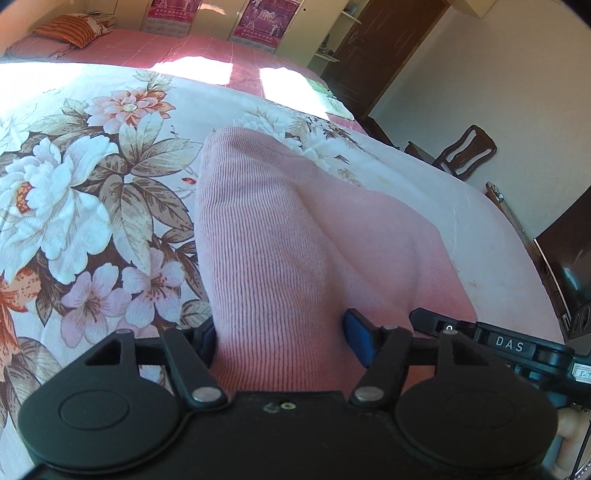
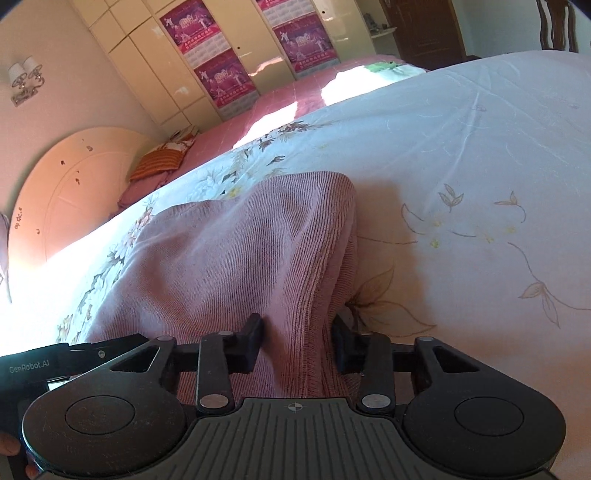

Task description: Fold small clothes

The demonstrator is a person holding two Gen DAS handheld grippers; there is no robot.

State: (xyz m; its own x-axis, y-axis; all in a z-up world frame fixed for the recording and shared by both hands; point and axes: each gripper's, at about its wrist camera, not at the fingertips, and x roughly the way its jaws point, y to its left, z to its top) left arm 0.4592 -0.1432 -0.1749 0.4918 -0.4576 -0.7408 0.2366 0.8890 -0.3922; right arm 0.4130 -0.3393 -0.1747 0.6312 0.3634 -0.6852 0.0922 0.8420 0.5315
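One pink ribbed garment (image 1: 266, 240) lies on the floral bedspread (image 1: 74, 177), rumpled and raised toward both grippers. Left gripper (image 1: 280, 339): jaws moderately apart, a bunched fold of the garment filling the gap and pressed by both pads. Right gripper (image 2: 297, 341): jaws narrow, clamped on a hemmed edge of the same garment. Beyond the bedspread: one striped pillow (image 1: 70, 31), two wardrobe posters (image 1: 264, 22). No containers observed.
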